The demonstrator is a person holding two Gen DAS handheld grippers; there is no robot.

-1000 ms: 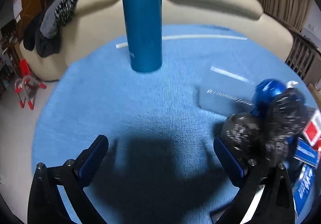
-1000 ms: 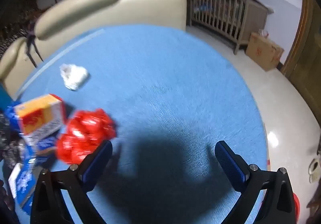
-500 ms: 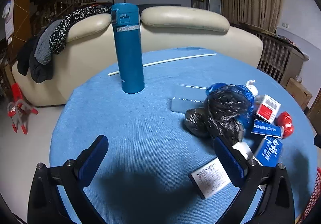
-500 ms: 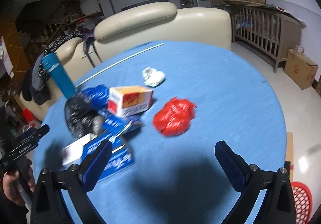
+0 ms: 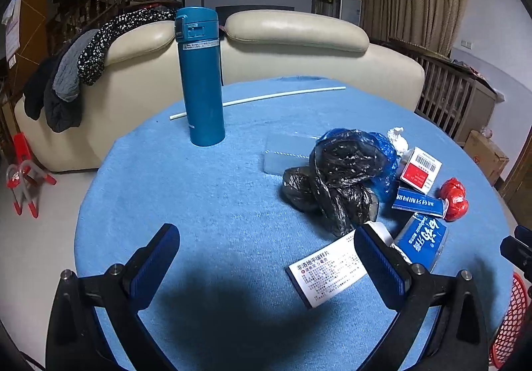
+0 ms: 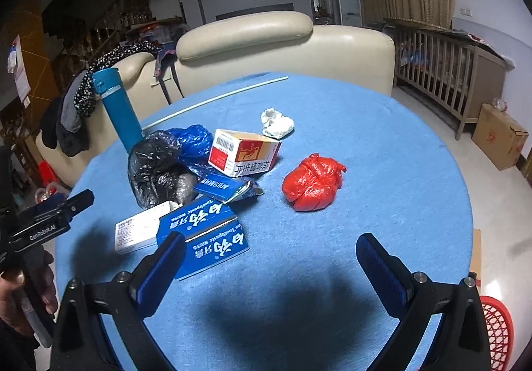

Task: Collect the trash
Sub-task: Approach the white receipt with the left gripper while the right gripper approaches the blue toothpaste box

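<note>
Nothing collected yet, as far as visible: all trash sits on the round blue table (image 6: 382,138). Left gripper (image 5: 266,266) jaws wide, empty, hovering over bare cloth; white leaflet box (image 5: 327,273) just inside its right finger, black plastic bag (image 5: 339,178) ahead-right, teal flask (image 5: 201,78) ahead-left, upright. Right gripper (image 6: 266,266) jaws wide too, empty; blue toothpaste box (image 6: 206,238) at its left fingertip, touching or just behind, hard to tell. Red crumpled bag (image 6: 314,183) straight ahead, near; orange-white carton (image 6: 244,156) and white tissue wad (image 6: 277,123) farther ahead. Red mesh basket (image 6: 497,334) low to the right, off the table, probably the bin. Whole pile left to clear
</note>
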